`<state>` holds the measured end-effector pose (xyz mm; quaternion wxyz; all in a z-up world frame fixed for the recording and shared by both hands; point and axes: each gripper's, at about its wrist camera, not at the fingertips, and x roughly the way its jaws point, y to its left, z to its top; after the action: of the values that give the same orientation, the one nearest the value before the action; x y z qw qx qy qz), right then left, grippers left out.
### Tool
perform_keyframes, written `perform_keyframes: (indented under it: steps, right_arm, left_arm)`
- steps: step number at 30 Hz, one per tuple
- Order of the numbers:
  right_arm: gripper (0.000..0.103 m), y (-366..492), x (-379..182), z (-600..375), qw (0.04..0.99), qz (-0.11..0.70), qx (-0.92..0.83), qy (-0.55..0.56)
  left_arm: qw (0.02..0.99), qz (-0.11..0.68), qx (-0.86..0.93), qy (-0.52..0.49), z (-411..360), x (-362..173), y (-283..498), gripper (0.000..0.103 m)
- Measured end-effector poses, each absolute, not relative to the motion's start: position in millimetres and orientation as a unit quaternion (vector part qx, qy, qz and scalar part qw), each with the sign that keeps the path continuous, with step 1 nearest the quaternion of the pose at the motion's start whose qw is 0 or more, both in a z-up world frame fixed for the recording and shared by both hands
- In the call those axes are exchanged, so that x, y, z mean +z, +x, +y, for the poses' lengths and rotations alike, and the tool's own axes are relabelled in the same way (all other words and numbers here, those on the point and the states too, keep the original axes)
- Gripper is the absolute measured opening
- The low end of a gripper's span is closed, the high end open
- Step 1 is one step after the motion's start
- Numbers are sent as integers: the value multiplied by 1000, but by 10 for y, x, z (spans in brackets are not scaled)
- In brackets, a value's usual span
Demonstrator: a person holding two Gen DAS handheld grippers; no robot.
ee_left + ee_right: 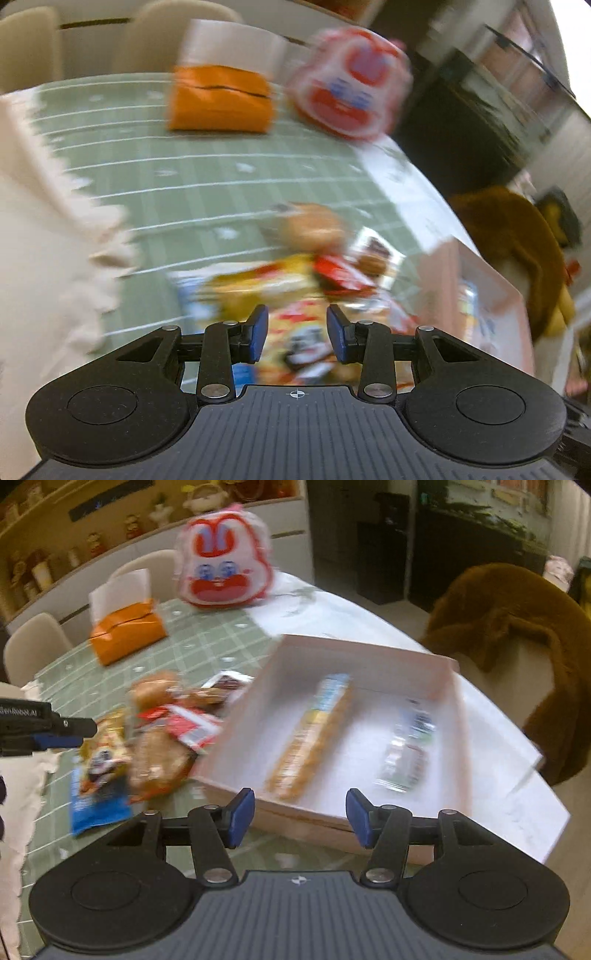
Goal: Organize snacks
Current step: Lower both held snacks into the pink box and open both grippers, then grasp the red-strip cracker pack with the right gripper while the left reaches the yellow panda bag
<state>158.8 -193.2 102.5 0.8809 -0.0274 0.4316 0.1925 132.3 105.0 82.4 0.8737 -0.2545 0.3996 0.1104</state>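
Note:
A pile of snack packets lies on the green checked tablecloth [207, 642]: a yellow cartoon bag [105, 749], a blue packet [96, 808], brown bread bags [159, 764] and a red packet [184, 725]. My left gripper [297, 332] hangs open just above the yellow cartoon bag [299, 332], its pads not pressing on it; it also enters the right wrist view as the left gripper [79, 734]. My right gripper [300, 818] is open and empty over the near wall of the pink box [306, 823]. Inside the box lie a long yellow cracker pack [314, 734] and a silvery pack [406, 746].
An orange tissue box [125, 635] and a red-and-white rabbit bag [225, 565] stand at the far side of the table. A brown furry coat [517, 638] hangs over a chair on the right. A cream fringed sleeve [44, 229] is at the left. The left wrist view is blurred.

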Motion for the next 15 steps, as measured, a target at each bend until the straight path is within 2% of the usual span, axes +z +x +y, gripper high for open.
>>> perform_keyframes:
  steps: [6, 15]
  right_arm:
    - [55, 1403, 913, -1430, 851, 463, 243, -37]
    - [55, 1718, 735, -1233, 855, 470, 206, -72]
  left_arm:
    - [863, 401, 142, -274, 1400, 645, 1081, 40]
    - [856, 402, 100, -308, 1279, 451, 1071, 40]
